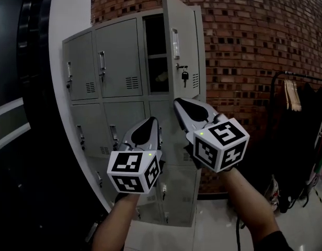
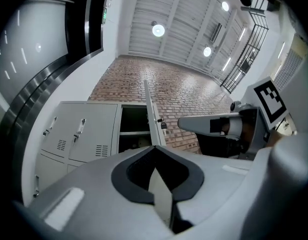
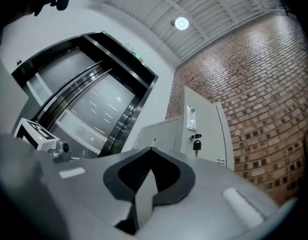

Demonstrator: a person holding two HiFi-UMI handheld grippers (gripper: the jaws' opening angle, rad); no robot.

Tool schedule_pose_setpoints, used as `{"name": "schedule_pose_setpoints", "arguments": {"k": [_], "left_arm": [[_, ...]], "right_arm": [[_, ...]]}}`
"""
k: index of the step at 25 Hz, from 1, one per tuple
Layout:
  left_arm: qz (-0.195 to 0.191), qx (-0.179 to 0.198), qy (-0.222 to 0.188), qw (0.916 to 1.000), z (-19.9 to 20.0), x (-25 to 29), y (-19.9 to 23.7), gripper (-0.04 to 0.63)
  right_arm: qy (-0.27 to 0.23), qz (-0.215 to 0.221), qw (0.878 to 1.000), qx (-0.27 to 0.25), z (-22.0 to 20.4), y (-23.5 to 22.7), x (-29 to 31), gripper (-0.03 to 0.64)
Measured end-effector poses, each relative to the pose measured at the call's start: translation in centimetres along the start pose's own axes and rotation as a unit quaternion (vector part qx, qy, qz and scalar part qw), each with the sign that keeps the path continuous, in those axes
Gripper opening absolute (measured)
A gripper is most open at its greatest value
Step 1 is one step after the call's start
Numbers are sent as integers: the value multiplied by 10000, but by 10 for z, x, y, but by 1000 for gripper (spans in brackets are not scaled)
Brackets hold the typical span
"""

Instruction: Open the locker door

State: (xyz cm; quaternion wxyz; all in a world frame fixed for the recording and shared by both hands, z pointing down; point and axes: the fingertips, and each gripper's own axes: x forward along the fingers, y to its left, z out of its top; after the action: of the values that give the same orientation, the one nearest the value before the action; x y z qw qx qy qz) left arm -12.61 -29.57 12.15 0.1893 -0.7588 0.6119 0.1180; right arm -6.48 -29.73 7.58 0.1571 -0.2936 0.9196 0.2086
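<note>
My left gripper [image 1: 152,121] and right gripper [image 1: 177,103] both have their jaws pressed together on nothing, side by side in front of the lockers [image 1: 119,61]. The locker door [image 1: 179,43] (top right, a key [image 1: 185,77] hanging from its lock) stands swung open, apart from both.

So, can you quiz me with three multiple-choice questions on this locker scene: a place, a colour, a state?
1. Where is the open door? A top right; B bottom left; C middle centre.
2. What colour are the lockers? A red; B grey; C yellow.
3. The left gripper and right gripper jaws are: A wide apart; B clamped on a handle; C shut, empty.
1 A: the open door, with its hanging key, is top right.
2 B: the lockers are grey.
3 C: each gripper view shows jaws together, nothing between.
</note>
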Motion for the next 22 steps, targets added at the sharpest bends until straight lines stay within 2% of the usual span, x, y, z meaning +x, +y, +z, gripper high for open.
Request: {"name": "schedule_pose_setpoints", "arguments": {"k": [6,14,17,22], "left_arm": [[-76,-138,248,9996,1,-75,-17,-11],[-135,-340,406,9985,5,-163,-57,-11],[-113,-298,458,9984,9,-185,-70,-11],[-70,-117,446,9989,19,-205,-96,-3]], "right_arm": [[266,-213,9993,179,-2,61,-47,-3],[585,-285,9975,280,3,130,-117,-3],[668,-368,9964,362,2,142,-138,-3],[790,-456,9957,160,-4,158,-169,-3]]}}
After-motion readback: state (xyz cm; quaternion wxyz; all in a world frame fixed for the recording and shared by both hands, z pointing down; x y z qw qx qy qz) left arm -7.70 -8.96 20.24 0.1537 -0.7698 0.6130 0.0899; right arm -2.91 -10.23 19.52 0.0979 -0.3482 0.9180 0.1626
